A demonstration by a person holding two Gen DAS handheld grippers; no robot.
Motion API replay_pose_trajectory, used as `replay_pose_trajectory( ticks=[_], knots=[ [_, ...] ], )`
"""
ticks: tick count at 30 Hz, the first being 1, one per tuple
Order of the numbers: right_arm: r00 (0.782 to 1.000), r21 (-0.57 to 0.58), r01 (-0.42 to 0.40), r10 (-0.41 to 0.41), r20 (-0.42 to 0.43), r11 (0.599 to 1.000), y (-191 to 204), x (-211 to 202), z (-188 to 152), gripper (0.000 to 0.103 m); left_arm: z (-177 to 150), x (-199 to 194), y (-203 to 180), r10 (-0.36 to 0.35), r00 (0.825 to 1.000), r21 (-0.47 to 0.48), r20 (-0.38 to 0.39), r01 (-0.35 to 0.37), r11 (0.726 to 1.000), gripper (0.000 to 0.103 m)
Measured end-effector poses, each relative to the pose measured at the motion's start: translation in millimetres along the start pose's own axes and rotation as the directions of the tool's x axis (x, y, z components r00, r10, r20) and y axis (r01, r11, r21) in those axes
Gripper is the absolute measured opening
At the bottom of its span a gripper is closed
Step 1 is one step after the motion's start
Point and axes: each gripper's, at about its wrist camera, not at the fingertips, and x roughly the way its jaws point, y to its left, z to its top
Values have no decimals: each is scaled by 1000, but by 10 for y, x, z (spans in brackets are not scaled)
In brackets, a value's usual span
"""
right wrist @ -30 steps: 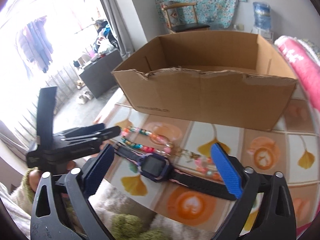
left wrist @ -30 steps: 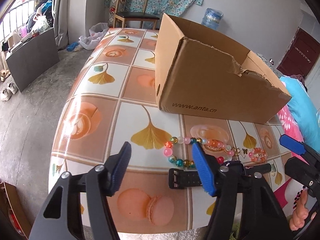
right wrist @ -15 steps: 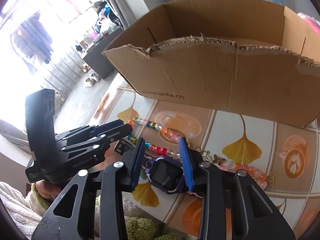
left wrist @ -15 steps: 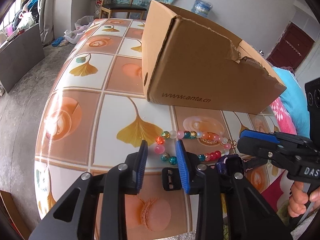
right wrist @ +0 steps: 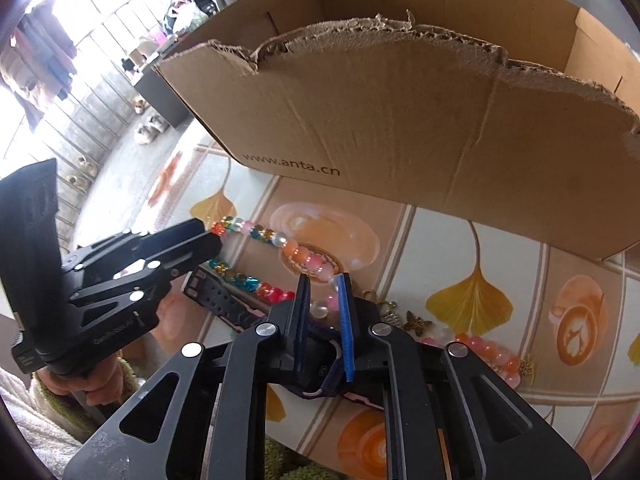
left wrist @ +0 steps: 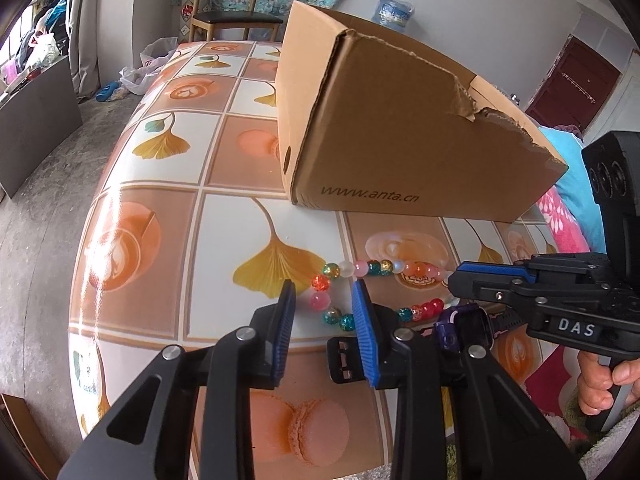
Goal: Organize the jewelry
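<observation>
A purple smartwatch (left wrist: 466,326) with a black strap (left wrist: 344,360) lies on the patterned table. My right gripper (right wrist: 323,312) is shut on the watch body (right wrist: 320,360); it also shows in the left wrist view (left wrist: 480,276). A colourful bead necklace (left wrist: 376,268) lies looped just beyond the watch, also seen in the right wrist view (right wrist: 288,248). My left gripper (left wrist: 323,308) hovers over the necklace's left end, jaws partly open with nothing between them. It appears in the right wrist view (right wrist: 200,240).
An open torn cardboard box (left wrist: 400,128) marked www.anta.cn stands behind the jewelry, also in the right wrist view (right wrist: 400,100). Small metal charms (right wrist: 416,322) lie on the table (left wrist: 160,240) beside the necklace. A chair (left wrist: 236,16) stands beyond the table's far end.
My right gripper has closed onto the watch body. My left gripper narrowed from wide open and moved forward toward the necklace's left end.
</observation>
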Motion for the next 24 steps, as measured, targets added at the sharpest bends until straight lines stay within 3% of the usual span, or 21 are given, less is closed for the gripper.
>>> replay_pose_trajectory(
  ticks=[5, 17, 20, 24],
  knots=[
    [999, -23, 31, -31, 9, 999, 61, -6, 19, 0, -2, -5, 26, -16, 1000, -2, 2, 16, 1000, 28],
    [996, -107, 52, -44, 80, 993, 330, 35, 186, 0, 12, -38, 75, -39, 999, -8, 3, 39, 999, 28],
    [997, -77, 40, -35, 71, 996, 194, 16, 150, 6, 60, 13, 30, -24, 1000, 12, -12, 24, 1000, 28],
    [997, -53, 51, -47, 69, 997, 94, -40, 40, 17, 126, 78, -73, 66, 998, 81, -22, -64, 995, 28]
  ],
)
